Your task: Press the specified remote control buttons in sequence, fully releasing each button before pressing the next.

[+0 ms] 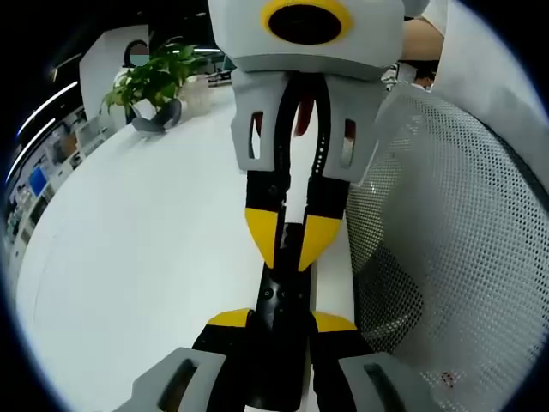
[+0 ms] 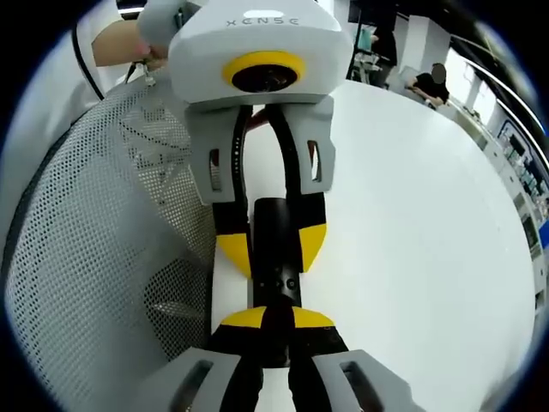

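Black remote control (image 1: 283,300) held over white worktop (image 1: 154,257) edge, beside mesh chair back (image 1: 455,257). Left gripper (image 1: 281,326) clamped on one end, right gripper (image 2: 274,319) clamped on the other.

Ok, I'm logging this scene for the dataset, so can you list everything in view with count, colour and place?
remote control: one, black, slim, held lengthwise between the two grippers at the table's edge
table: one, white, long, under the remote
mesh chair back: one, grey-white perforated, beside the table edge
potted plant: one, green leaves in a dark pot, far end of the table
seated person: one, dark clothes, background desk
shelves: along the far wall, contents too small to tell
left gripper: grey with yellow and black jaws, clamped on the remote
right gripper: same colours, clamped on the remote's other end
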A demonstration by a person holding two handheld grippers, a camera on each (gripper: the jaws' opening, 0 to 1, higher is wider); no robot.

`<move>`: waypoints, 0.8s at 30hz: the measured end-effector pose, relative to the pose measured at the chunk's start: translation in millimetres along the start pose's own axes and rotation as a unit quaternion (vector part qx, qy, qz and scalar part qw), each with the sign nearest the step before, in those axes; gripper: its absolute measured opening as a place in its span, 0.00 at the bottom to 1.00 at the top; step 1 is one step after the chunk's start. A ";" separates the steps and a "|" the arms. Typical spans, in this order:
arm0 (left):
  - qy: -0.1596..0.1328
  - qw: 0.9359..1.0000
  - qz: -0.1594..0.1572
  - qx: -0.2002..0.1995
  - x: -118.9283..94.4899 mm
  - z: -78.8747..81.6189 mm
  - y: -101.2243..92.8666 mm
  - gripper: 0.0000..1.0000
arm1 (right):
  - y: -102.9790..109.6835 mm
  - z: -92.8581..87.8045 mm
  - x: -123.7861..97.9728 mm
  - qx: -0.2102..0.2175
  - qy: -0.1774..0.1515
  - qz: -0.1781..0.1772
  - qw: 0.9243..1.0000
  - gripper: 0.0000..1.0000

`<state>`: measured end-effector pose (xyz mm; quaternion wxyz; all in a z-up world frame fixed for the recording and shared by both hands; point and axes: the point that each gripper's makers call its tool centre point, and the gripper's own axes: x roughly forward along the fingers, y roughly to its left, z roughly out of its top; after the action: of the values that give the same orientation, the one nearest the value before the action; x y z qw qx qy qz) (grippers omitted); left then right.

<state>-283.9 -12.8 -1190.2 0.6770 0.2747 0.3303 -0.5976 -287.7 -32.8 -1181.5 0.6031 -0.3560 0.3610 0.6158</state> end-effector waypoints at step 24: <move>0.015 1.000 -0.004 0.006 0.2 -0.3 0.8 0.25 | -1.6 -2.0 -0.6 0.045 -0.018 -0.017 0.999 0.07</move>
<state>-283.1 -12.5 -1190.6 0.6677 0.2861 0.3381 -0.5983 -286.1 -34.8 -1182.0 0.6356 -0.3235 0.3712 0.5946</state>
